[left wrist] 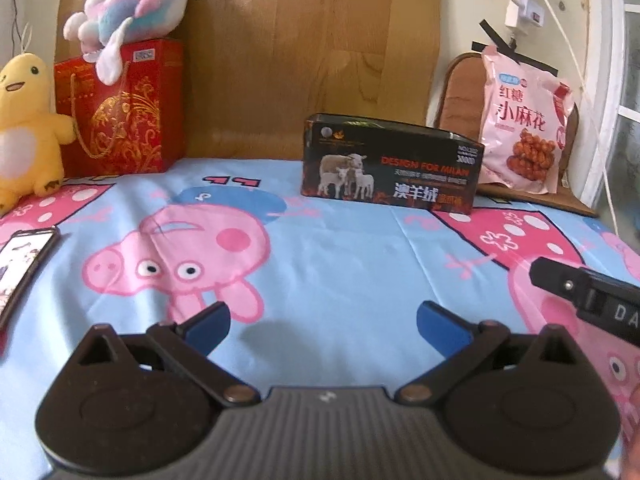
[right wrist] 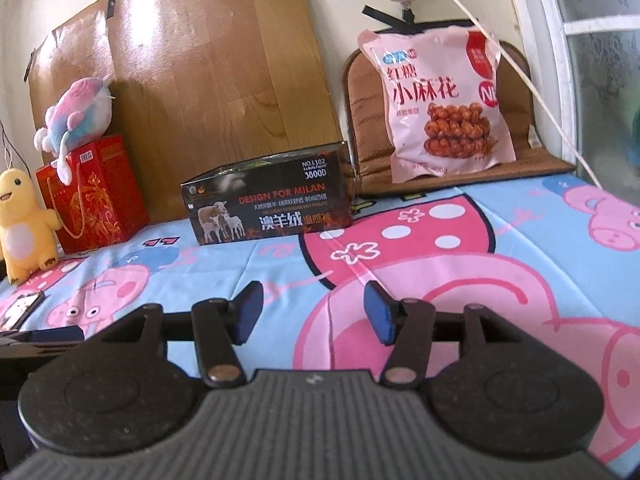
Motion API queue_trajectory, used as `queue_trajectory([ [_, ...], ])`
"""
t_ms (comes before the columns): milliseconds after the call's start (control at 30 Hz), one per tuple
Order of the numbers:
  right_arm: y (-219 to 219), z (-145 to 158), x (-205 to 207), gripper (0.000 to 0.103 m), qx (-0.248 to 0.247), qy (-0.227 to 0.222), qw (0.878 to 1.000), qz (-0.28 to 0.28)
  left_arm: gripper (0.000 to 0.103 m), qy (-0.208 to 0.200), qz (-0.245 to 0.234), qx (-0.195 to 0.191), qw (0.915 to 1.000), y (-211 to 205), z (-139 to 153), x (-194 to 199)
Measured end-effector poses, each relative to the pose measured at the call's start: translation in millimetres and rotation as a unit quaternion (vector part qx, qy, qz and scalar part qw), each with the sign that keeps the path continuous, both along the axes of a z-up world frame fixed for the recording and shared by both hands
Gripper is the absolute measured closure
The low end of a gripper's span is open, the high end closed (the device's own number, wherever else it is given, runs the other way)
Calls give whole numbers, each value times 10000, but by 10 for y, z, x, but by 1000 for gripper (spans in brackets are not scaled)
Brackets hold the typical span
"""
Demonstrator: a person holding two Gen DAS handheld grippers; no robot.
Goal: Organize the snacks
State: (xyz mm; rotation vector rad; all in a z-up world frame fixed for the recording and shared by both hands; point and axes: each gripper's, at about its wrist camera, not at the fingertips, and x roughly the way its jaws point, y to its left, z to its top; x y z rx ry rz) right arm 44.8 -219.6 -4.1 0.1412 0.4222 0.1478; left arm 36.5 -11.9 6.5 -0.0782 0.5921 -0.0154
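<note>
Now both claws hover empty over the cartoon sheet (right wrist: 460, 240): left claw (left wrist: 322, 322) spread wide, right claw (right wrist: 312, 312) about half apart. The pink snack bag (right wrist: 440, 108) leans on a brown cushion (right wrist: 360, 120), just right of the black box (right wrist: 268, 204). Best approach: take the bag's edge squarely, then lift. The box's inside probably stays hidden; the phone (left wrist: 24, 260) is cut off.
</note>
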Motion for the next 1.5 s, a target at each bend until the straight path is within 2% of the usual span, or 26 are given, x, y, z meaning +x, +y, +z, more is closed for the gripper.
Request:
queue_trajectory([
  [167,86,24,-60,44,-287,-216,9994,-6,0,24,187,172,9997,-16,-1,-5],
  [400,148,43,-105,41,-549,-448,9975,-4,0,-58,427,203,9989,23,12,-37],
  [800,148,44,-133,35,-524,-522,9973,-45,0,-178,643,326,9972,32,32,-62],
  [1167,130,47,-141,34,-437,-519,9977,-78,0,-218,452,476,9976,-25,36,-71],
  [1500,115,51,-145,33,-370,-523,9979,-97,0,-334,492,707,9957,-65,47,-95],
])
